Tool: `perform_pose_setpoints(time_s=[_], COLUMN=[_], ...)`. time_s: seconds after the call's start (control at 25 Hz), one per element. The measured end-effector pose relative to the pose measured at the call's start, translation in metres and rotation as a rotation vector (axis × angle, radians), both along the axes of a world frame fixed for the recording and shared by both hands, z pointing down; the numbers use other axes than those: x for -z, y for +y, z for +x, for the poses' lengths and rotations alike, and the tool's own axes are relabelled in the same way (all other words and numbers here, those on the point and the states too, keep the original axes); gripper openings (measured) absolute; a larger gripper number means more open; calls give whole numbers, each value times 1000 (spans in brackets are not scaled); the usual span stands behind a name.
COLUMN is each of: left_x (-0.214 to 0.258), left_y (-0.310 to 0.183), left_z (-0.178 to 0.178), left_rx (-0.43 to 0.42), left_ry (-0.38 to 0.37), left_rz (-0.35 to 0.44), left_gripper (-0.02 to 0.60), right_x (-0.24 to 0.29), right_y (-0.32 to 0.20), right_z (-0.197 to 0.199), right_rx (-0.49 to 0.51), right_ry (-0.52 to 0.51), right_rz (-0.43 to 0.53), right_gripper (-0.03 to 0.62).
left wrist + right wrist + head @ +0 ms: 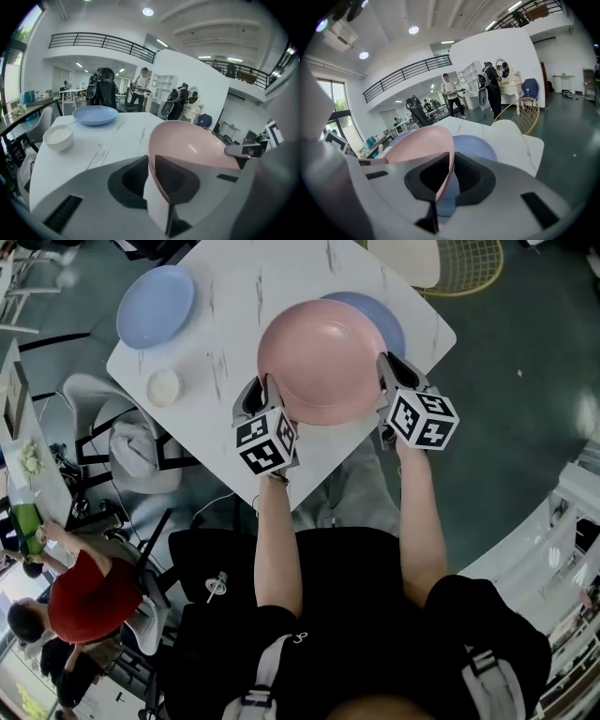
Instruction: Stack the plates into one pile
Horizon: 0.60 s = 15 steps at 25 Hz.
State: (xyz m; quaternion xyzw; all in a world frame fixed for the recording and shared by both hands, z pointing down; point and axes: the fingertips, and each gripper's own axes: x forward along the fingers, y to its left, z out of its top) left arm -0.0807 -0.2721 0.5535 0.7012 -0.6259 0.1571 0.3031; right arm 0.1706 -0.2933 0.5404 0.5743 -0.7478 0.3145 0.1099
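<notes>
A pink plate [322,360] hangs tilted above the white marble table [244,296], held by its rim on both sides. My left gripper [265,396] is shut on the plate's left rim and my right gripper [395,377] on its right rim. In the left gripper view the pink plate [197,150] stands edge-on between the jaws of the left gripper [151,162]. The right gripper [452,161] pinches the pink plate [421,140] the same way. A blue plate [386,322] lies on the table, partly hidden under the pink one; it shows as the blue plate [474,147] behind the jaws. A second blue plate [156,306] sits at the table's far left.
A small white bowl [163,387] stands near the table's left edge, below the second blue plate [95,114]. A white chair [117,442] stands by that edge, a yellow wire chair [469,263] at the far right. A person in a red shirt [84,601] sits at the lower left.
</notes>
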Motion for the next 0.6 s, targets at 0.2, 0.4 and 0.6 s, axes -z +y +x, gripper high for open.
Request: perform_pose_setpoints(time_s=[0.2,0.4,0.6], left_x=[-21,-35,-36], left_y=[-13,-21,-36], left_z=[20,37,54], left_rx=[29,44,27], left_ry=[-26,-32,-53], left_rz=[-52,-82,-86], left_gripper=[60,61,63], right_x=[-19,-32,-40], right_y=[-26,-45,-59], right_z=[19,34,51], right_rx=[33,64,79], right_ry=[2,-6,-12], right_rz=[-42,-61,-70], right_gripper=[41,41,39])
